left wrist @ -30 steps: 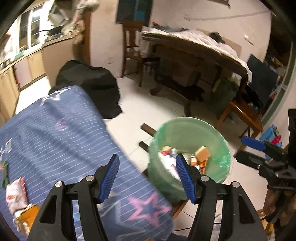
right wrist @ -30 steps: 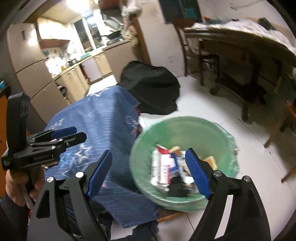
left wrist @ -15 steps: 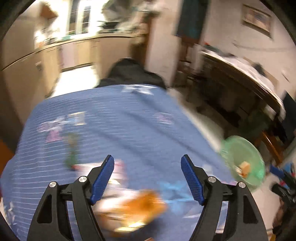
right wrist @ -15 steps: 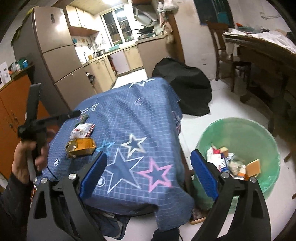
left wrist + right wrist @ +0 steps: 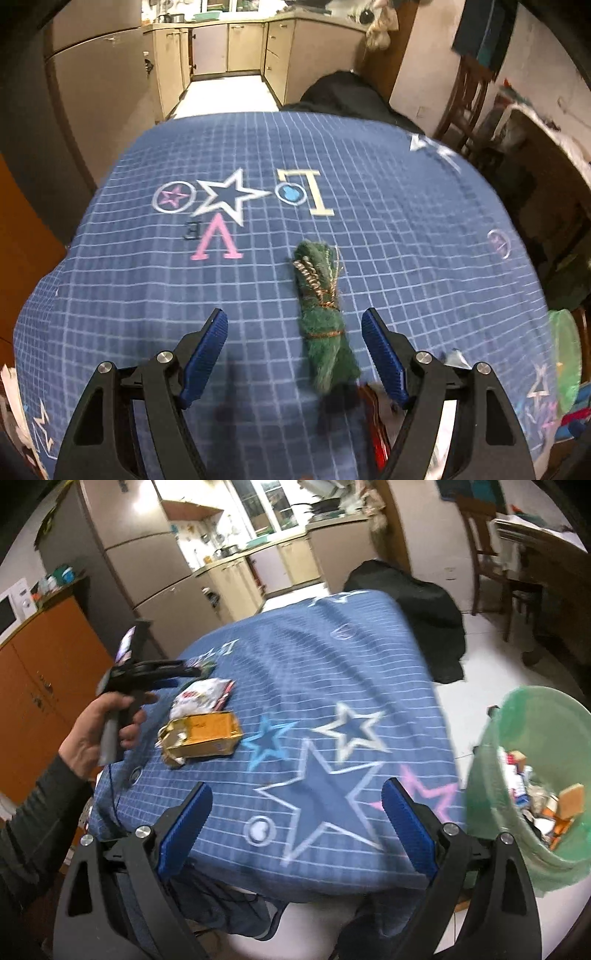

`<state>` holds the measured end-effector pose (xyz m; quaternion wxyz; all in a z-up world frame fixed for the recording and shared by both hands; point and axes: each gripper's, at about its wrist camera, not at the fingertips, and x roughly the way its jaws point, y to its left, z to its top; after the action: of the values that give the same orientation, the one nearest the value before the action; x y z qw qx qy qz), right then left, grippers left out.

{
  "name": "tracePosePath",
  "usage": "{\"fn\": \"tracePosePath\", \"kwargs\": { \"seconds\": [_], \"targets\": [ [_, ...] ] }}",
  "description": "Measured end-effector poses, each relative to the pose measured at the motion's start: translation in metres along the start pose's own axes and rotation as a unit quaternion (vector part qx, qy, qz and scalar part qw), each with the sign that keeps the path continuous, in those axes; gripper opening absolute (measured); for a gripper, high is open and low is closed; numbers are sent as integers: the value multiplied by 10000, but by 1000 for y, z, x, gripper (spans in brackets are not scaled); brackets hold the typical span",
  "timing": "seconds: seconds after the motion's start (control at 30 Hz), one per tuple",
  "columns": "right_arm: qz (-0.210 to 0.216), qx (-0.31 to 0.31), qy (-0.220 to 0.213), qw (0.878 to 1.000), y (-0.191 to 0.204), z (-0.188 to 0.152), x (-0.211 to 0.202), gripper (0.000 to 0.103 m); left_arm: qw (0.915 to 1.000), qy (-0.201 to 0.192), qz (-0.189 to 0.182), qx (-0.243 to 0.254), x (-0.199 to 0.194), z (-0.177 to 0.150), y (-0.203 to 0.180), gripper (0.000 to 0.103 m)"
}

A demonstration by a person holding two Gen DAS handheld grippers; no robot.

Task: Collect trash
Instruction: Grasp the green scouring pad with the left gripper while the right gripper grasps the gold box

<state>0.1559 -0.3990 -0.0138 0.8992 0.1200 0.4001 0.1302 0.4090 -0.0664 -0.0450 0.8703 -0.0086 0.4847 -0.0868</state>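
Observation:
A green fuzzy bundle [image 5: 322,317] tied with thin wire lies on the blue star-print tablecloth [image 5: 406,240]. My left gripper [image 5: 293,325] hovers over its near end, open, with the bundle between the fingers but untouched. A red and white wrapper [image 5: 376,428] peeks out under the right finger. In the right wrist view a yellow carton [image 5: 207,734] and a white snack wrapper [image 5: 203,694] lie on the cloth's left part, close to the left gripper [image 5: 192,672]. My right gripper [image 5: 295,794] is open and empty above the table's near edge. A green bin [image 5: 532,723] holding trash stands at the right.
A black bag [image 5: 417,602] sits on the floor behind the table [image 5: 332,664]. Wooden chairs [image 5: 491,554] and a cluttered table stand at the far right. A fridge [image 5: 147,565], kitchen cabinets and an orange cupboard [image 5: 44,686] line the left and back.
Both views swung away from the green bin toward the table. The left gripper moved over the green bundle. Both pairs of jaws stand wider than before.

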Motion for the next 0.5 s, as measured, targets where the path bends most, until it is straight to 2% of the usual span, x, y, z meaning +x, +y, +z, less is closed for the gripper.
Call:
{"fn": "tracePosePath", "kwargs": {
  "seconds": [0.17, 0.23, 0.3, 0.37, 0.43, 0.47, 0.5],
  "targets": [
    [157, -270, 166, 9994, 24, 6, 17, 90, 9986, -105, 352, 373, 13, -4, -16, 73],
    [209, -488, 239, 9983, 33, 9, 24, 90, 9981, -248, 340, 448, 8, -5, -19, 53],
    [216, -825, 349, 9957, 42, 13, 33, 90, 9983, -261, 255, 446, 6, -10, -21, 20],
    [266, -1249, 502, 9905, 54, 18, 45, 90, 9986, -271, 104, 440, -3, -16, -17, 17],
    [338, -1889, 685, 9790, 70, 26, 59, 90, 9986, -249, 47, 472, -7, -23, -13, 17],
    [342, -2221, 762, 9714, 78, 30, 66, 90, 9986, -234, -6, 468, -9, -25, -10, 17],
    [375, -2677, 874, 9588, 88, 35, 74, 90, 9987, -222, -46, 460, -11, -27, -8, 17]
  ]
}}
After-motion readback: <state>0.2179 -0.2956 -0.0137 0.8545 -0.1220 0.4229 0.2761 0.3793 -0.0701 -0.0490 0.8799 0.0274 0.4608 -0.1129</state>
